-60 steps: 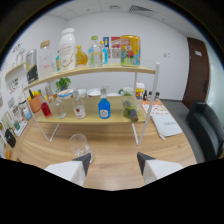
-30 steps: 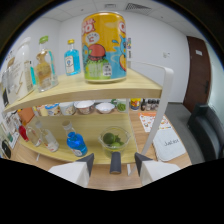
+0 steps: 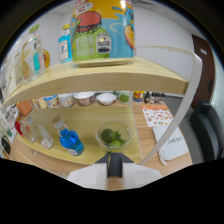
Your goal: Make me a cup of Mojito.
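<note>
We have the gripper low on the lower shelf, its fingers spread with nothing held, the glass bowl of limes sitting just ahead of them, not yet between. Risk as we judge it: driving in too fast shoves the bowl along the shelf, or the fingers ride its rim and tip it. The blue bottle stands just beside the bowl and could get knocked. The big can on the upper shelf overhangs, so lifting steeply may clip it.
</note>
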